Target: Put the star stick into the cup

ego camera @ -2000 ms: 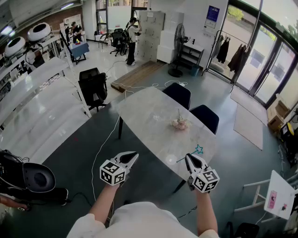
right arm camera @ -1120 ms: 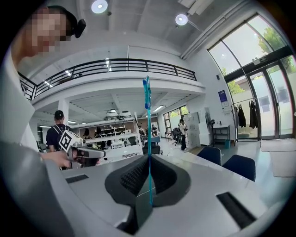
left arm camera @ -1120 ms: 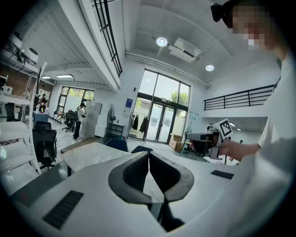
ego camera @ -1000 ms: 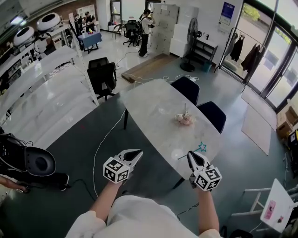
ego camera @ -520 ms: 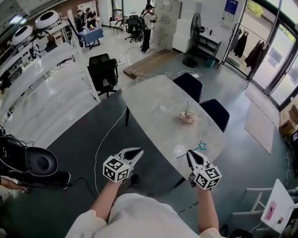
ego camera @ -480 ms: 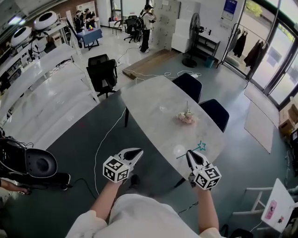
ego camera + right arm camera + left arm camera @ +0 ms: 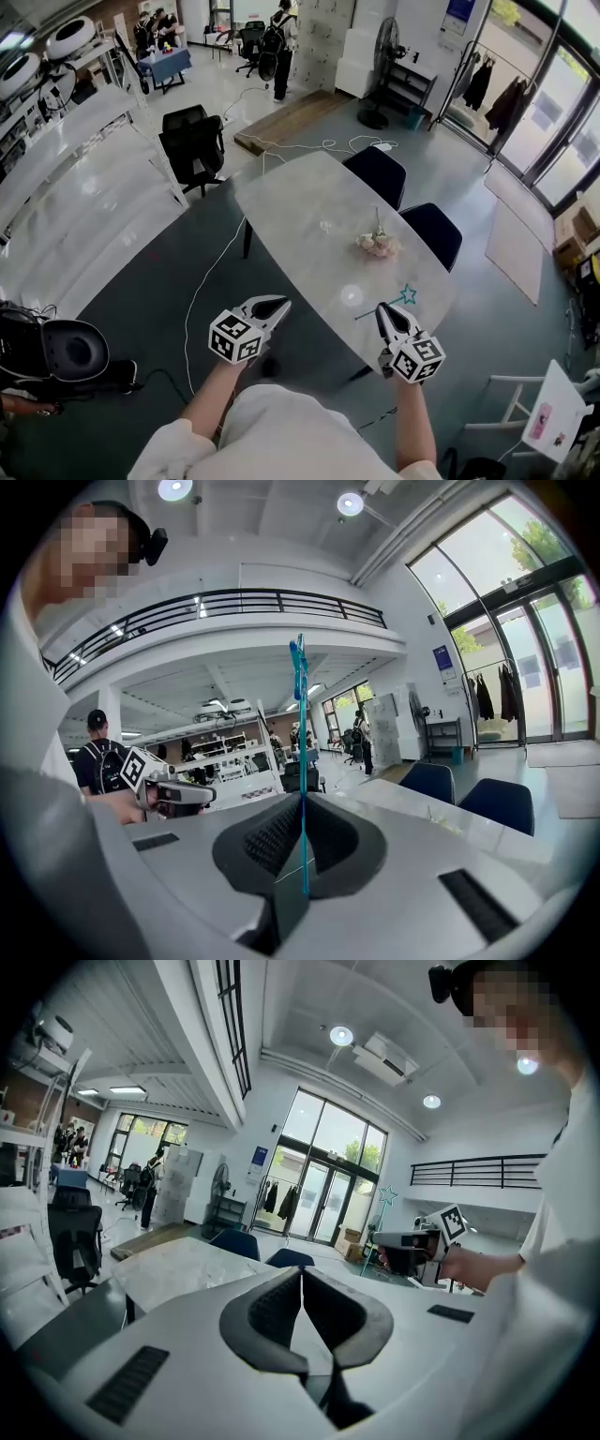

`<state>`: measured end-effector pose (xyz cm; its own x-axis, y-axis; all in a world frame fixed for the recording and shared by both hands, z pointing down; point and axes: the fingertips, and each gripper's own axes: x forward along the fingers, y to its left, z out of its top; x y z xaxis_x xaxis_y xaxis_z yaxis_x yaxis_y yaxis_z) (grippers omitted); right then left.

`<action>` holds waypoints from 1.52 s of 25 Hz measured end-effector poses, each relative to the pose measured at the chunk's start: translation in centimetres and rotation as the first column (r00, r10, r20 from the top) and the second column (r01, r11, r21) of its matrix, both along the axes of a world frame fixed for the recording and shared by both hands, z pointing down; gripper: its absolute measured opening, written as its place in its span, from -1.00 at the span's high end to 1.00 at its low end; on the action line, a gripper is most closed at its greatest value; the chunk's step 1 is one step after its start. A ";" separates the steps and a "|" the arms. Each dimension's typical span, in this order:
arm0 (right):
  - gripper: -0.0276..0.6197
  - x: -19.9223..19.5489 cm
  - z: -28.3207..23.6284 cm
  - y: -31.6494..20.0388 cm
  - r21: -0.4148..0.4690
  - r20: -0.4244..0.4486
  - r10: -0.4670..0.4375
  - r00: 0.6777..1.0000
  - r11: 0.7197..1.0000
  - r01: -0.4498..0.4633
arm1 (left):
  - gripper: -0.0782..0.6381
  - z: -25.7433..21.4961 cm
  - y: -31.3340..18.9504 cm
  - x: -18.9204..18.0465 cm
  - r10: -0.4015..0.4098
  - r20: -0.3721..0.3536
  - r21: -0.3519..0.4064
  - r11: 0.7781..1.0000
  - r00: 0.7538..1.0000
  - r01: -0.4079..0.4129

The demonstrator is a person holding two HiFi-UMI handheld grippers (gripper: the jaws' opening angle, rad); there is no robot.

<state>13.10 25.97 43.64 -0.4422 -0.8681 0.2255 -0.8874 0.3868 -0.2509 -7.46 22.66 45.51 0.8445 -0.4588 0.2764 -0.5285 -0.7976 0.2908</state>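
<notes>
Marble table [image 7: 291,202] fills mid-frame. Our right gripper [image 7: 383,310] clenches the stick [image 7: 405,295]; left gripper [image 7: 276,303] is closed, empty. We should centre it over the cup [image 7: 352,296], then lower.

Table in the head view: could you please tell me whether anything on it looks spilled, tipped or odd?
Nothing stands out: the cup sits on the table with no spill, the flower bunch lies beyond it, and the right claw grips the star stick.
</notes>
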 end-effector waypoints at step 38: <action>0.87 6.8 6.0 -25.7 -0.062 0.052 0.052 0.997 0.997 -0.048 | 0.72 5.4 -25.2 7.2 0.031 0.041 -0.100 0.995 0.999 -0.027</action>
